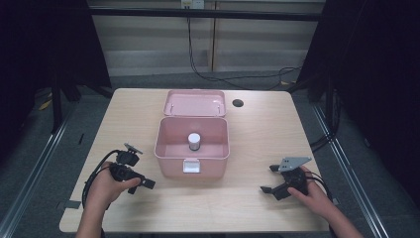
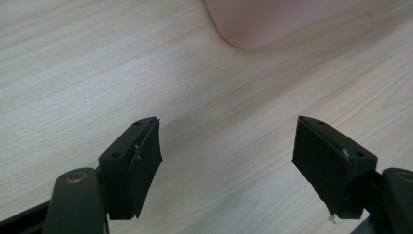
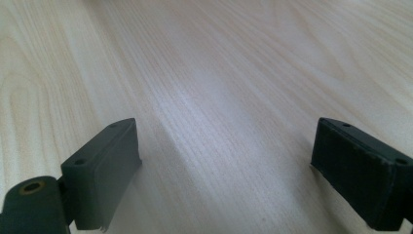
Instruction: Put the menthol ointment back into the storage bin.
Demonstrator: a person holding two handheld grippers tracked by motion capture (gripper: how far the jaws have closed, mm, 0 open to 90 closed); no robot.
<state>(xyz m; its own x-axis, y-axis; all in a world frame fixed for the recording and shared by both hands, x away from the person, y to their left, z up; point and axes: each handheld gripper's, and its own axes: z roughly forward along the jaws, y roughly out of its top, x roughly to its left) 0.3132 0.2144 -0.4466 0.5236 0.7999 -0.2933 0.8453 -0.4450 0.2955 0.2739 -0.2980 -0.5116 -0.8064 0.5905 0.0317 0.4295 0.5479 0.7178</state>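
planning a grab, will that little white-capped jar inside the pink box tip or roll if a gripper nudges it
The jar stands upright, taller than wide, so a high nudge could tip it. It looks round, so once down it would probably roll, though the pink box walls should contain it. Likely light, being small.

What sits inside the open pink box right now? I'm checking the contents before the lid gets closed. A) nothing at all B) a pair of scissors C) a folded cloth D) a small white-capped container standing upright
D: the high view shows a small white-capped container standing upright near the middle of the pink box, whose lid is swung open behind it.
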